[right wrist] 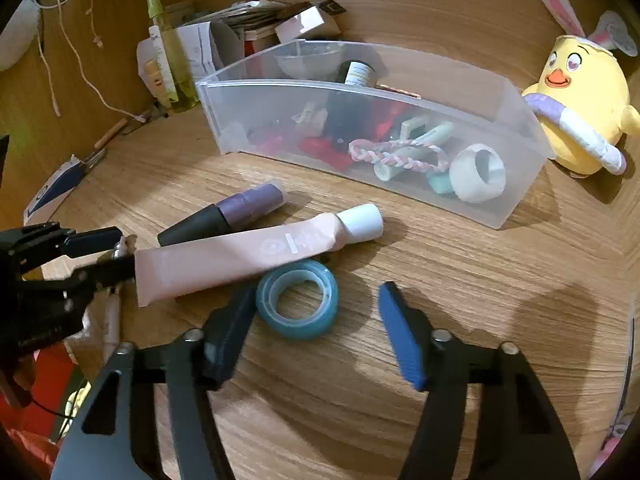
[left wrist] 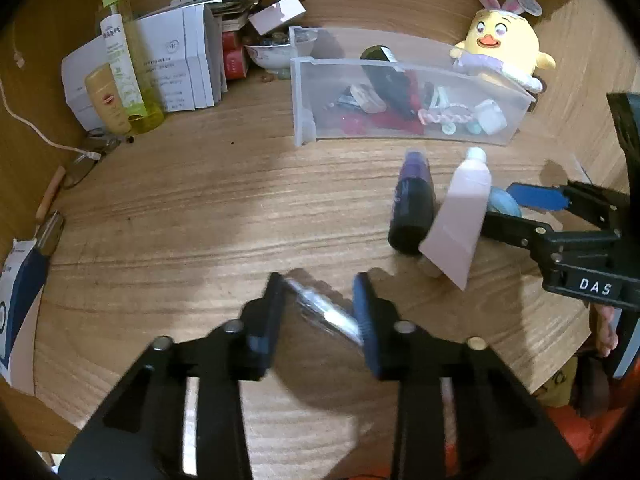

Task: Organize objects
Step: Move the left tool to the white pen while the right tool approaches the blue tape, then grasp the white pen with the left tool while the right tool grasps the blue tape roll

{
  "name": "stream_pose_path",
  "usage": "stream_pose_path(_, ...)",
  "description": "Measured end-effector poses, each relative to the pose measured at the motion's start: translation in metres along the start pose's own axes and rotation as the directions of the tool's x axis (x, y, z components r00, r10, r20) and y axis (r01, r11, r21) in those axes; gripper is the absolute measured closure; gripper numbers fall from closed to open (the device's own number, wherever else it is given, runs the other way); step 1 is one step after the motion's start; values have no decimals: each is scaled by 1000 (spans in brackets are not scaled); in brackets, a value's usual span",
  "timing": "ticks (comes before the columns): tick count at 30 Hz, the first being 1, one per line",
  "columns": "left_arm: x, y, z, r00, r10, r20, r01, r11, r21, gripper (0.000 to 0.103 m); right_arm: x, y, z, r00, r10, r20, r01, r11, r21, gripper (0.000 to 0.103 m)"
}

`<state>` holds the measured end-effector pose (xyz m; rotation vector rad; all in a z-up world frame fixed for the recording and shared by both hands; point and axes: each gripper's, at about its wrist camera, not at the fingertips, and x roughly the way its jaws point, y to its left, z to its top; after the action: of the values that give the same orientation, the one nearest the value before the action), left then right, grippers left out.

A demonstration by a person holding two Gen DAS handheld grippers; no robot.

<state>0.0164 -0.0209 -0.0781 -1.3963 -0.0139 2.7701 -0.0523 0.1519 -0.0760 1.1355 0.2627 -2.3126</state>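
A clear plastic bin point(left wrist: 400, 136) point(right wrist: 516, 184) holds several small items. In front of it lie a purple-and-black tube point(left wrist: 412, 204) point(right wrist: 228, 216), a pink tube with a white cap point(left wrist: 460, 216) point(right wrist: 248, 256) and a blue tape roll point(right wrist: 298, 300) point(left wrist: 505, 202). My left gripper point(left wrist: 318, 308) has its jaws around a silvery pen point(left wrist: 324, 308) low over the wooden table; it shows in the right wrist view point(right wrist: 108, 252). My right gripper point(right wrist: 316, 312) is open, its jaws on either side of the tape roll; it shows in the left wrist view point(left wrist: 520, 208).
A yellow chick plush point(left wrist: 504, 48) point(right wrist: 580, 112) sits right of the bin. Boxes point(left wrist: 176, 64), a green spray bottle point(left wrist: 120, 56) and a bowl point(left wrist: 268, 56) crowd the back left. A white cable point(left wrist: 28, 124) and a blue-white packet point(left wrist: 16, 292) lie left.
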Motion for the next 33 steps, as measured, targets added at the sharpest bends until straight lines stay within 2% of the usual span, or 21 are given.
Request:
stream_pose_path(3,4,2,6,1000,-14,1,14,1000,-10,79,-1,-2,0,1000,8,6,-8,1000,11,59)
stream_pose_path(7,9,3,15,999,-37,-15,37,999,-20,79,-3,-5,-3,1000,14,14,-14,1000,27,66)
stream_pose_path(11,3,-1,16,998,-56,-41,55,998,-25,78,-7,-7,-8,1000,13,24,-14,999,33,66)
stream_pose_path(16,-5,-8,8,999,12,-44,-12,1000,-6,59,-10,-10,-14,999,21,41,-23,999,47,66)
stream_pose_path(21,-7,-17,-4,996,12,-91,-12,1000,0,58,-14,-12,-20,998,40,58,-44,997,59,66)
stream_pose_path(27,-12,-37,-13,994,1,-111,4,999,45,58,-18,-17,-25,995,60,74,-66,994,83,66)
stream_pose_path(29,-12,-39,-14,994,-5,-107,11,999,51,62,-19,-17,-26,995,64,79,-71,994,85,66)
stream_pose_path(31,-13,-37,-13,994,-2,-107,7,999,49,77,-19,-17,-28,995,66,81,-73,994,83,66)
stream_pose_path(33,-13,-31,-12,994,-8,-107,12,999,34,82,-20,-17,-29,994,67,82,-74,994,82,66)
